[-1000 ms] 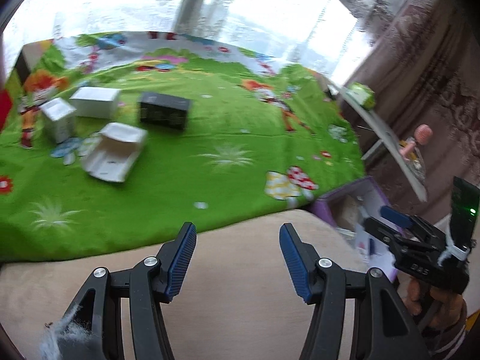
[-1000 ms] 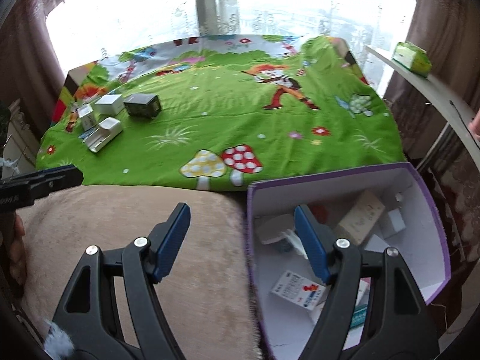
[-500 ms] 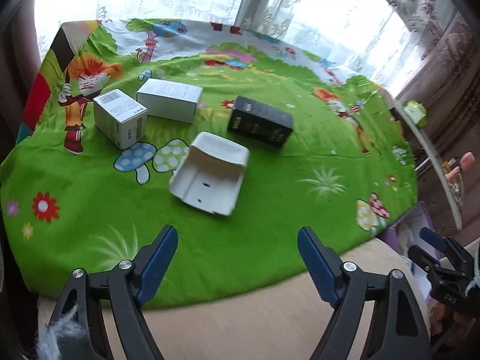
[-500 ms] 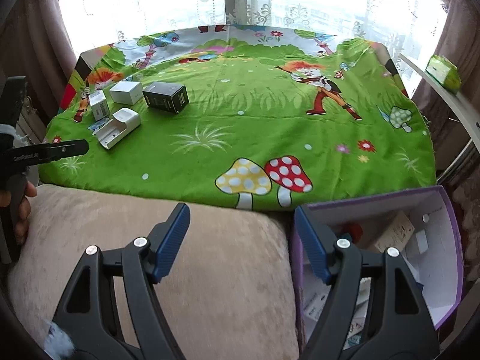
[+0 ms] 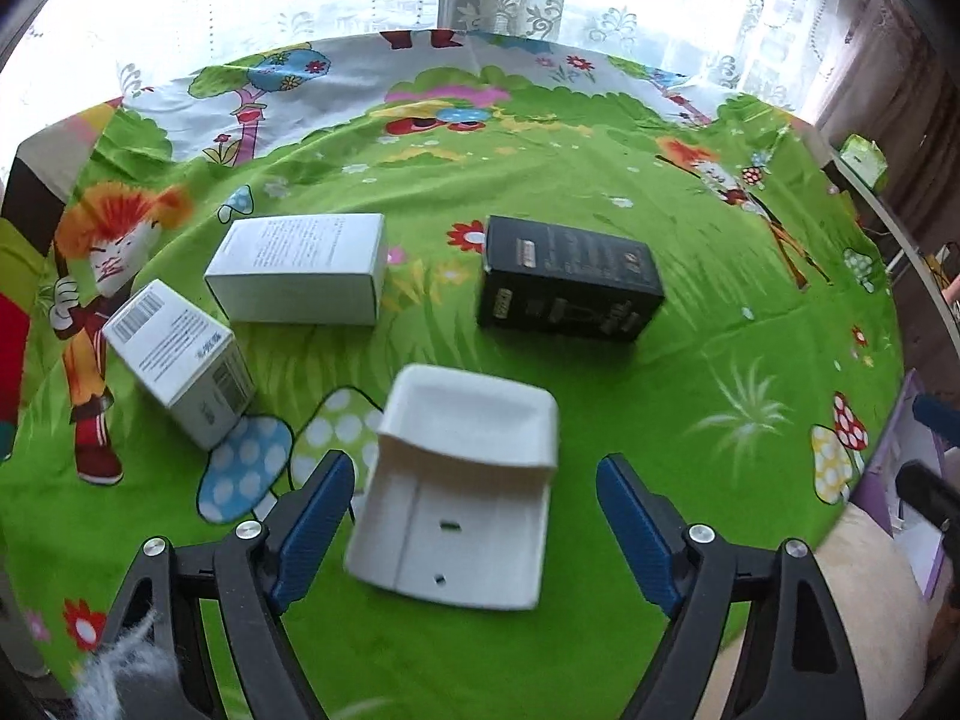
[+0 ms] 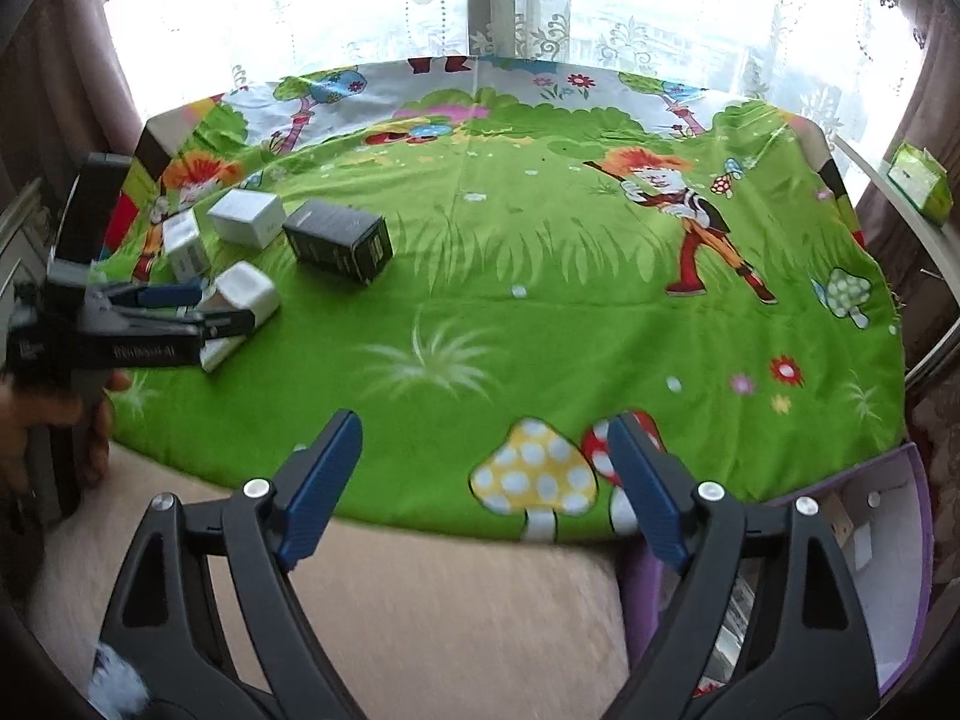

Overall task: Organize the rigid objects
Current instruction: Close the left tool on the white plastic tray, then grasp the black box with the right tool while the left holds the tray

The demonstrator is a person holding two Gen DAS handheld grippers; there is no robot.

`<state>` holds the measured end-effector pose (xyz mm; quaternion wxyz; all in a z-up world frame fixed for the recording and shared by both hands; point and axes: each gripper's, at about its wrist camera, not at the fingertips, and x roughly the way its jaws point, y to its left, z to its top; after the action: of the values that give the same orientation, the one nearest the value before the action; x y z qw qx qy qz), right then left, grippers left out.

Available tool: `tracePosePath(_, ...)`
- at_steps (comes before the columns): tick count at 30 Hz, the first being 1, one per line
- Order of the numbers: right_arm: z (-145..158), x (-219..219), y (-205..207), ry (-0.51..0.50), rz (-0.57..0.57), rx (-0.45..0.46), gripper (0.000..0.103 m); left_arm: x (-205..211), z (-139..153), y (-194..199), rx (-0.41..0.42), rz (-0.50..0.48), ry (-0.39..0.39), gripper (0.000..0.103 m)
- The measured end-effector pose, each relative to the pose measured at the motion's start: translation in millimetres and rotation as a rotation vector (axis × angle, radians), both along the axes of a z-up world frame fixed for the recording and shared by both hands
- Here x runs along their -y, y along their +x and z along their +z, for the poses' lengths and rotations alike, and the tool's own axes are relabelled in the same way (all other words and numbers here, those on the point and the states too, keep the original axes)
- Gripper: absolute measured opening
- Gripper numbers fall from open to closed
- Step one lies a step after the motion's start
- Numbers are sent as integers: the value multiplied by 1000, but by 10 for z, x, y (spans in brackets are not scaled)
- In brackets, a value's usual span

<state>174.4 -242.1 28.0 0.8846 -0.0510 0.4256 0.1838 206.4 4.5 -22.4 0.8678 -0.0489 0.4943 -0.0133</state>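
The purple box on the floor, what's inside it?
In the right wrist view, the purple box has white walls inside and a few small cartons, one tan. The right tool and the box's near wall cover the rest, so the bottom is hidden.

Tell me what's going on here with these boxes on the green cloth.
A person holds a gripper in each hand. The left gripper is open around a white plastic tray, not yet closed. Two white boxes and a black box lie behind it. The right gripper hangs open and empty beside a purple bin.
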Motion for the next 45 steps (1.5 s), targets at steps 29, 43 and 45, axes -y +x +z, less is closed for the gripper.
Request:
tracePosePath(29,-160,-1547,1020,38,-179,-87,102,-631,142,-605,250,434,-79,66)
tracePosePath(43,-340,-1885,1267,-53,-234,-102,102,-662,145,-705,293,490,-75,66)
tracePosePath(45,-339,-1921,1248,-68,-220,-78,102,-657,148,-707,294,488,-76,66)
